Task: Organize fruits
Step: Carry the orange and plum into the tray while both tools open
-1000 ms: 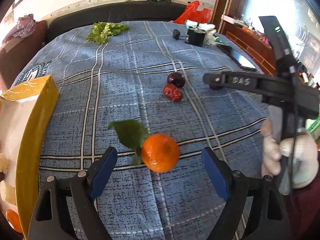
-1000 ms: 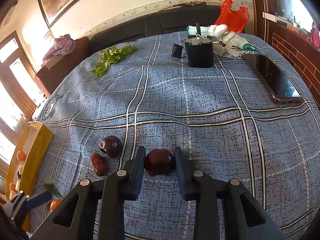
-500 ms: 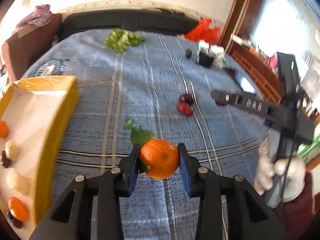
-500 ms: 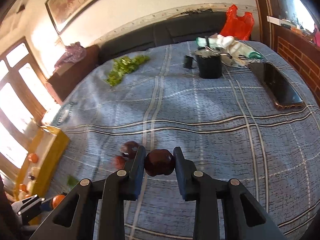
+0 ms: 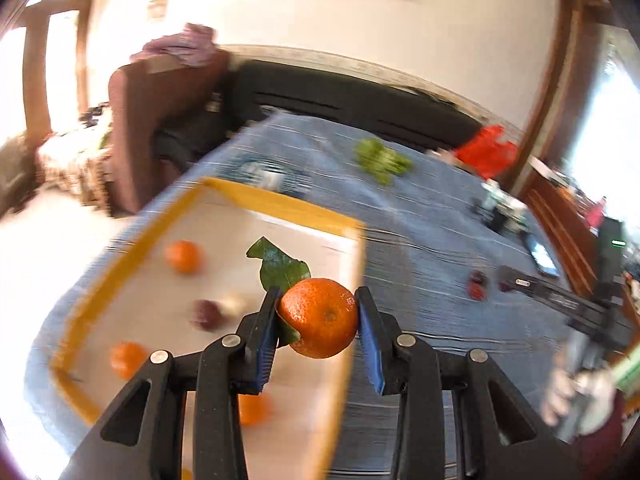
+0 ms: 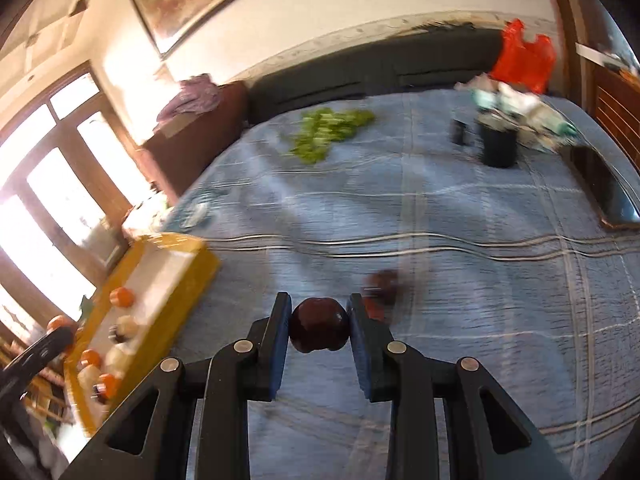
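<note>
Blue plaid cloth covers the table, with a dark sofa and a pale wall behind it; both views are blurred apart from what the fingers carry.

From the left wrist view, the left gripper has its blue-padded fingers closed on a mandarin orange. This fruit is round, bright orange, with pitted skin and a small dimple facing the camera. It sits between the two fingertips, a pad touching each side. One dark green leaf rises from its upper left, pointing up and away past the left finger. Beyond the fingers, lower and to the left, lies a yellow-rimmed tray with a white floor, holding several blurred oranges and a dark fruit.

From the right wrist view, the right gripper has its fingers closed on a dark red fruit. This one is round, glossy, maroon to nearly black, slightly lobed underneath, with no clear long axis. It sits between the fingertips, touching both pads. Just past the right fingertip, two more dark fruits lie blurred on the cloth. Far left of the fingers stands the same tray.
</note>
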